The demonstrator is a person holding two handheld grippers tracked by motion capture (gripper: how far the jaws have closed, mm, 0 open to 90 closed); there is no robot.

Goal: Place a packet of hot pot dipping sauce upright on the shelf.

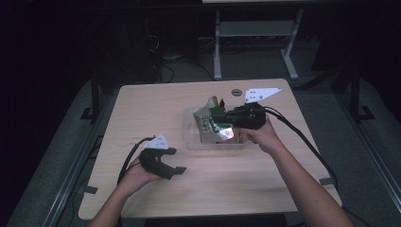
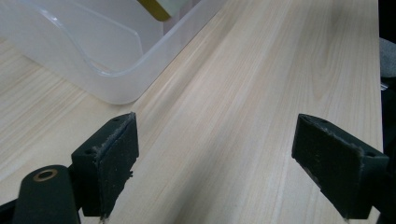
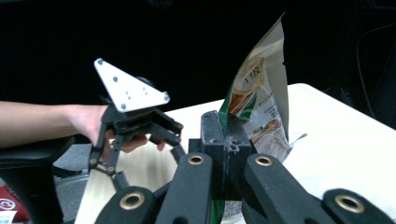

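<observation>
We found the right gripper [image 1: 226, 119] clamped on a green-and-silver snack pouch [image 1: 211, 124], its jaws pressed tight on the pouch's edge; in the right gripper view the pouch [image 3: 260, 100] rose upright out of the closed fingers [image 3: 215, 140], its torn top well above them. In the high view the pouch hung over the clear plastic bin [image 1: 191, 140], just ahead of the jaws, whether touching the bin's floor we could not tell. The left gripper [image 1: 174, 169] sat low over the wooden table [image 1: 142, 109], near the person's side, well apart from the pouch. Its fingers [image 2: 114, 161] stood wide with nothing between them but bare tabletop; the bin's corner [image 2: 109, 77] lay just beyond the left-hand finger.
</observation>
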